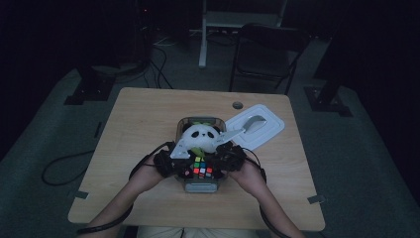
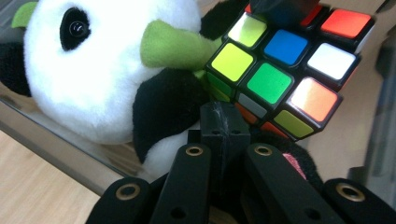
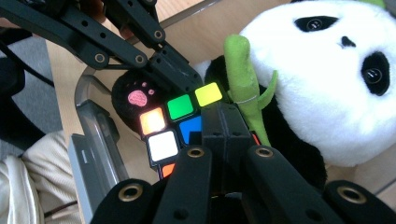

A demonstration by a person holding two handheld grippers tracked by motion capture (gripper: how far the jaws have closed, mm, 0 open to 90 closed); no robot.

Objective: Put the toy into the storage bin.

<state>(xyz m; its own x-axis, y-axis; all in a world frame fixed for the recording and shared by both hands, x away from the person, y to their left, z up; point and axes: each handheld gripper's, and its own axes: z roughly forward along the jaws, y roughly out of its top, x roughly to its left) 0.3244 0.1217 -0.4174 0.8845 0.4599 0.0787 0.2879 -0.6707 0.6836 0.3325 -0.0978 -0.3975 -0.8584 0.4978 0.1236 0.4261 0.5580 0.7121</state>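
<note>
1. Left hand-held gripper (image 2: 223,122): I read its jaws as clenched flat together with nothing between them, the tips just under the lower corner of the puzzle cube (image 2: 280,70); whether they touch it I cannot tell.
2. Right hand-held gripper (image 3: 227,122): jaws likewise pressed together and holding nothing, tips against or just before the cube's coloured face, beside the green plush stalk (image 3: 243,79).
3. Puzzle cube: from the high view I see it in the near end of the clear bin (image 1: 200,187), between the two grippers.
4. Plush panda (image 1: 199,138): lies in the same bin, just behind the cube and touching it.
5. Bin lid (image 1: 257,126): flat on the counter (image 1: 148,114), to the right of the bin.
6. My two hands (image 1: 148,171) sit on either side of the bin.
</note>
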